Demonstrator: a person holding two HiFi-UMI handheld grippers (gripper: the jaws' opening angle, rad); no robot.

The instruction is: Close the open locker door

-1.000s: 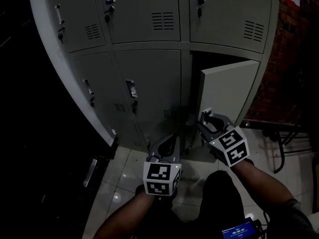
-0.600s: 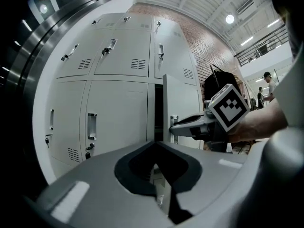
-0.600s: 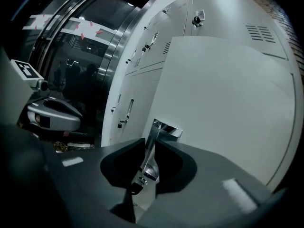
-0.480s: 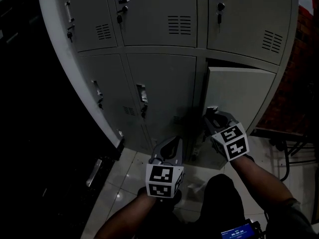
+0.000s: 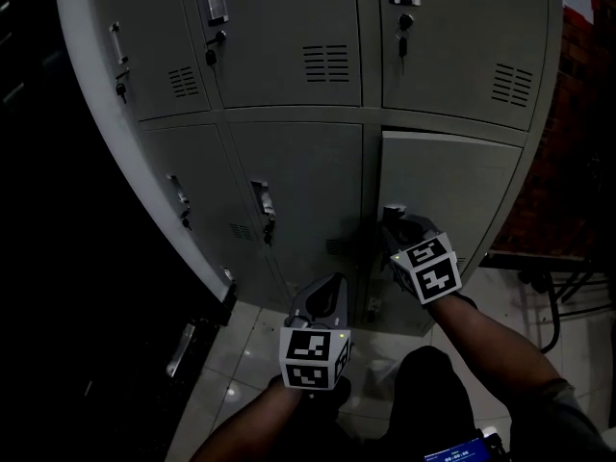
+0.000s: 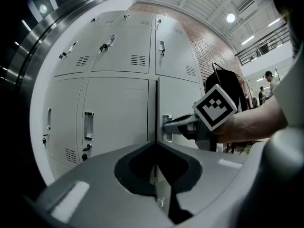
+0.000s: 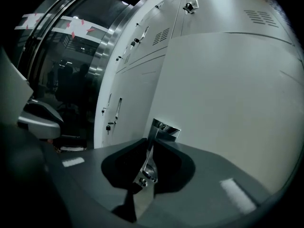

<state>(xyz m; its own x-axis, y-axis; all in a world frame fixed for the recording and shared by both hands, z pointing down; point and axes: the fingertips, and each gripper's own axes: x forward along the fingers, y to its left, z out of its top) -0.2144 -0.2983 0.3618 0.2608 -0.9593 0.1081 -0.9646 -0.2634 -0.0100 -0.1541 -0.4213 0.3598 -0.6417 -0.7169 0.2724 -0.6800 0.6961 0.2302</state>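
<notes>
my right gripper (image 5: 390,219) has just been closing and grips the handle (image 7: 165,127) of the door (image 5: 452,181), which sits nearly flush (bottom right). i'd push straight until it seats. left gripper (image 5: 327,295): closed, empty.

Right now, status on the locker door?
Right hand-held gripper jaws just closing on door handle. Left hand-held gripper shut, empty. Locker door nearly flush. Nothing blocking.

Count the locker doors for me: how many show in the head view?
6: upper-left door, upper-middle, upper-right, lower-left, lower-middle, lower-right. More may lie outside view.
</notes>
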